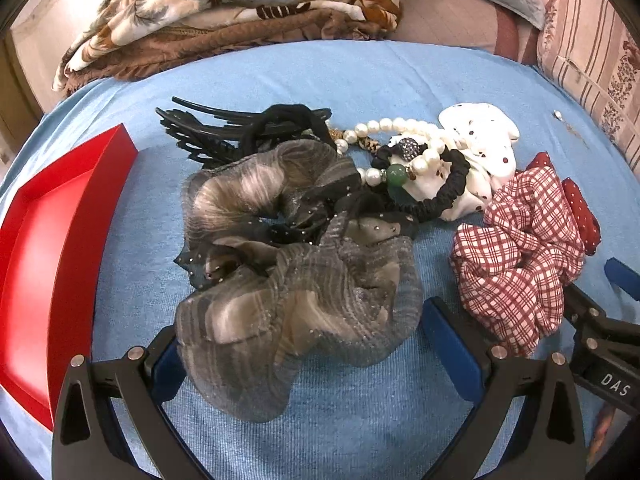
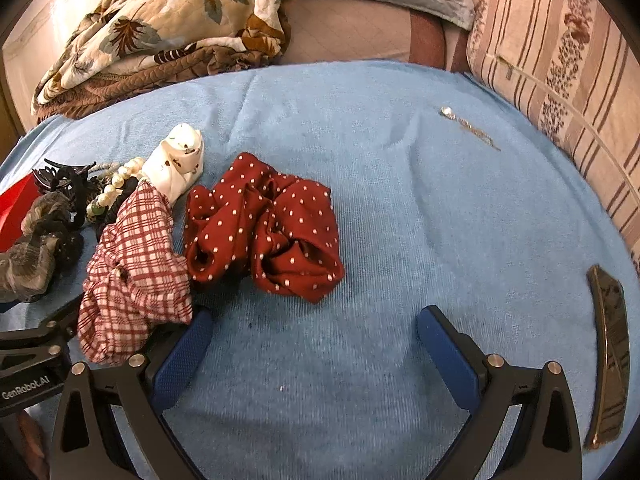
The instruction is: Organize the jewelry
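While nothing has yet been sorted, a red tray [image 1: 60, 240] is seen bare at far left. Beside it, heaped on the blue towel [image 1: 360, 76]: black clips [image 1: 208, 132], grey scrunchie [image 1: 288, 280], pearl bracelet [image 1: 400, 128], checked scrunchie [image 1: 520, 264], dotted red scrunchie [image 2: 264, 228]. The left gripper [image 1: 298, 340] is spread around the grey scrunchie; the right gripper [image 2: 314, 332] is spread wide, holding nothing.

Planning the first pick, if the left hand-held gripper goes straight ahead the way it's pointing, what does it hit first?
Most likely the grey sheer scrunchie. It lies directly ahead of the open left hand-held gripper, already partly between its fingers, with the pearl bracelet farther behind.
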`<control>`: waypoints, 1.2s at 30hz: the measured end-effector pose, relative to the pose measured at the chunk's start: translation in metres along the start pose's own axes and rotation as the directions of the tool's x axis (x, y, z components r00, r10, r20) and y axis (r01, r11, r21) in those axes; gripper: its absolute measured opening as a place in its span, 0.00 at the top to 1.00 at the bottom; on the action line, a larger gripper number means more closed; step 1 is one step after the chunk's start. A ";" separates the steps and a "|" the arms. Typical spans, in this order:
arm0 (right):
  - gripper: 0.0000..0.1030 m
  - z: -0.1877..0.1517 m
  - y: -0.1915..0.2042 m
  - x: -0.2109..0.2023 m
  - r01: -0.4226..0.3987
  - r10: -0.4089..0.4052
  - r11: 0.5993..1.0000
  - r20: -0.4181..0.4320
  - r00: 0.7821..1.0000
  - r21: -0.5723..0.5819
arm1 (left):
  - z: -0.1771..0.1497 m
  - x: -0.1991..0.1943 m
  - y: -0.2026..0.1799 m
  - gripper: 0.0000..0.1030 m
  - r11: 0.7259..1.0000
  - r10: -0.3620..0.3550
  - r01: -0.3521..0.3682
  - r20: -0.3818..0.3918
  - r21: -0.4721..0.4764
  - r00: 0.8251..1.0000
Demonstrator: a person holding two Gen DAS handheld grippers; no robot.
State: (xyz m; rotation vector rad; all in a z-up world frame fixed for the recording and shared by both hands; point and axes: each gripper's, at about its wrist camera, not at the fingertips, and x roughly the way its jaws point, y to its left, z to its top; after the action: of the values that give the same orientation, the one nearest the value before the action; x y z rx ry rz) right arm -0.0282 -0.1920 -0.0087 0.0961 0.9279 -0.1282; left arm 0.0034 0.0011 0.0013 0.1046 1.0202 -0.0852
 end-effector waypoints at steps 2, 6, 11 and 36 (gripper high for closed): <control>0.00 -0.003 0.002 -0.002 0.005 -0.005 1.000 -0.013 1.000 0.010 | -0.001 -0.001 0.000 0.00 1.000 0.001 -0.001 0.009 -0.006 1.000; 0.00 -0.007 0.001 -0.004 0.007 -0.008 1.000 -0.009 1.000 -0.005 | -0.010 -0.013 0.002 0.00 1.000 -0.004 0.004 0.006 -0.016 1.000; 0.00 -0.012 0.005 -0.011 0.036 -0.036 0.999 0.011 0.999 -0.018 | -0.030 -0.049 0.017 0.00 0.998 -0.013 0.017 0.071 -0.057 0.997; 0.00 -0.054 0.016 -0.133 0.024 -0.027 1.000 0.290 0.957 0.012 | -0.093 -0.179 0.043 0.00 0.998 0.048 -0.035 0.351 -0.043 0.935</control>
State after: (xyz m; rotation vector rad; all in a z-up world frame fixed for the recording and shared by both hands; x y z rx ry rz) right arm -0.1474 -0.1600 0.0661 0.0703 0.6353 -0.1652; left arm -0.1626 0.0595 0.1078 0.0747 0.6592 -0.0443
